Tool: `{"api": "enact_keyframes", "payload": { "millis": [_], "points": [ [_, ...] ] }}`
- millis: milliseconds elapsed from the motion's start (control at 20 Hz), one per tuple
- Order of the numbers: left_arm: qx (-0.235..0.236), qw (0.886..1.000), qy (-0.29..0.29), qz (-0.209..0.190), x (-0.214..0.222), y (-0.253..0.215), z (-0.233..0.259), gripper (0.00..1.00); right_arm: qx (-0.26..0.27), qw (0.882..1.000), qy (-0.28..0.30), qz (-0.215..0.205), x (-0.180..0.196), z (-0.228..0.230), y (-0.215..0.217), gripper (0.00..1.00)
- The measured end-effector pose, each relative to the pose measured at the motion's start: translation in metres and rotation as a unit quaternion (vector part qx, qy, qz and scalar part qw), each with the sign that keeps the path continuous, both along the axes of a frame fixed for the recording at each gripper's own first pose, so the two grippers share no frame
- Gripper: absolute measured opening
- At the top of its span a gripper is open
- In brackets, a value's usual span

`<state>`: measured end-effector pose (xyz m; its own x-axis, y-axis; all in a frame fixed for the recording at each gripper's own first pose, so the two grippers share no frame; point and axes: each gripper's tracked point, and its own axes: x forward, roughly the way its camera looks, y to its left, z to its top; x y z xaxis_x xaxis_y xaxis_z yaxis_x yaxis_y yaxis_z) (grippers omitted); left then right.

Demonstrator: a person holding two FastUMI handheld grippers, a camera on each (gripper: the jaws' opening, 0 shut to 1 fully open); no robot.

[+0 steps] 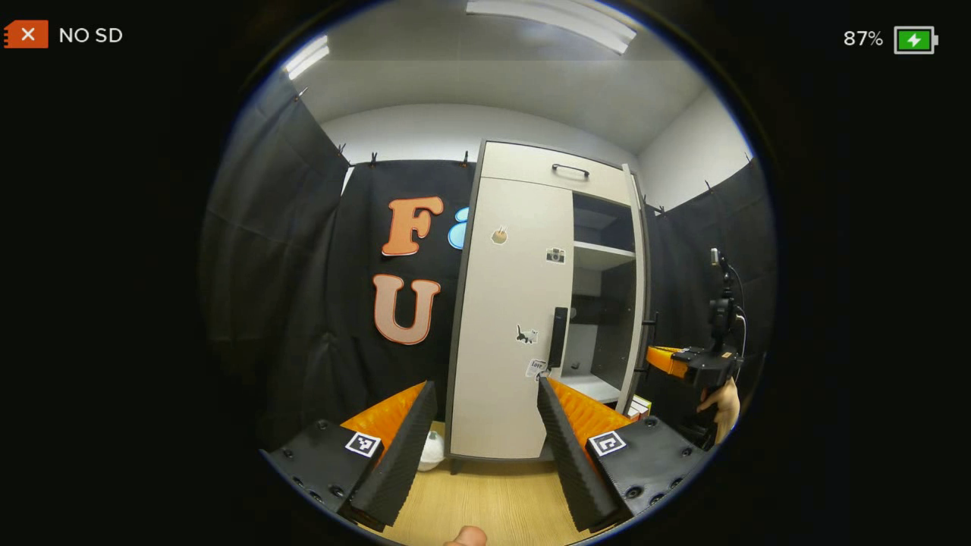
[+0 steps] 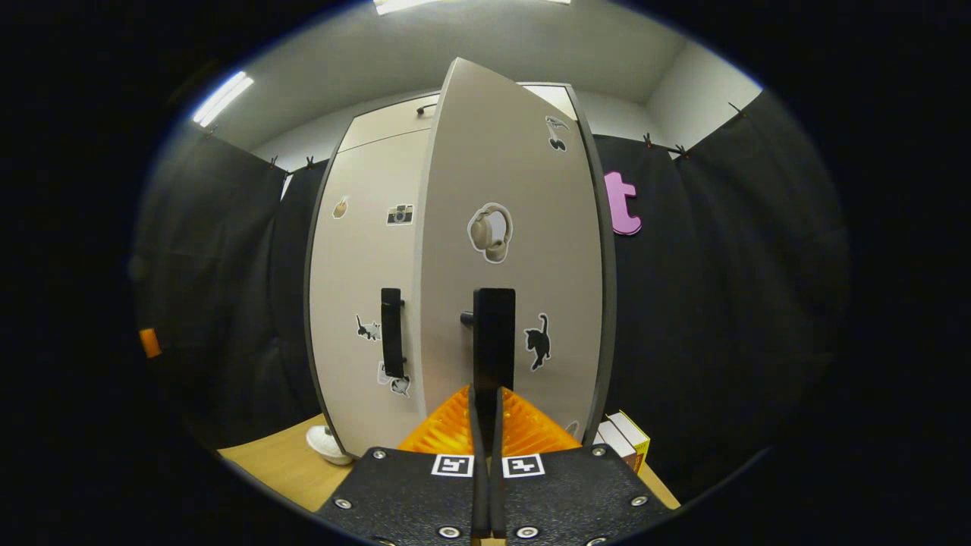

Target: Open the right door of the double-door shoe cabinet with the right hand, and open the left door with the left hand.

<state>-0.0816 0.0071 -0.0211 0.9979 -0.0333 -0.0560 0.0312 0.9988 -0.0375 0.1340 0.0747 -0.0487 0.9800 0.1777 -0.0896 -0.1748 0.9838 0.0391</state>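
Shoe cabinet stands upright against the black cloth wall, on a wooden surface. Its right door is swung out toward me; in the left gripper view it appears edge-on, and the interior shelves are exposed. The left door is flush shut, stickers on its face, its dark vertical handle untouched.

My right gripper has its fingers clenched together on the lower end of the right door's handle, both pressing against it. In the left gripper view that same gripper sits at the open door's edge, with a hand beneath it.

My left gripper has its fingers released and spread wide, grasping nothing. It is in front of the left door, apart from it, with the door's handle seen just above the right finger's tip.

A drawer front with a small handle tops the cabinet. A white object lies at the cabinet's left foot; boxes stand at its right foot.
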Motion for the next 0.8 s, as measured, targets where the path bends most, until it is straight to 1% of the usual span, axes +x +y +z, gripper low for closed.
{"api": "enact_keyframes", "payload": {
  "millis": [100,150,300,450,600,800],
  "points": [
    [-0.001,1.0,0.003,0.002,0.001,0.002,-0.003,0.82,0.001,1.0,-0.001,-0.003,-0.002,-0.003,-0.004,0.0],
    [-0.001,1.0,0.004,0.005,0.001,0.003,-0.004,0.81,0.003,1.0,-0.005,-0.007,-0.006,-0.001,-0.01,0.0],
    [0.004,1.0,0.0,0.009,0.001,0.005,-0.002,0.81,-0.002,1.0,-0.004,-0.023,-0.02,-0.001,-0.036,0.0],
    [0.003,1.0,-0.004,0.003,0.004,-0.002,-0.001,0.8,-0.007,0.999,-0.012,-0.043,-0.025,0.002,-0.061,0.0],
    [0.003,1.0,-0.006,-0.007,0.011,-0.014,-0.002,0.8,-0.001,0.998,-0.017,-0.068,-0.031,0.002,-0.091,0.0],
    [0.008,1.0,-0.002,-0.021,0.021,-0.033,-0.008,0.8,-0.009,0.995,-0.018,-0.101,-0.029,0.001,-0.123,0.0]
  ]
}}
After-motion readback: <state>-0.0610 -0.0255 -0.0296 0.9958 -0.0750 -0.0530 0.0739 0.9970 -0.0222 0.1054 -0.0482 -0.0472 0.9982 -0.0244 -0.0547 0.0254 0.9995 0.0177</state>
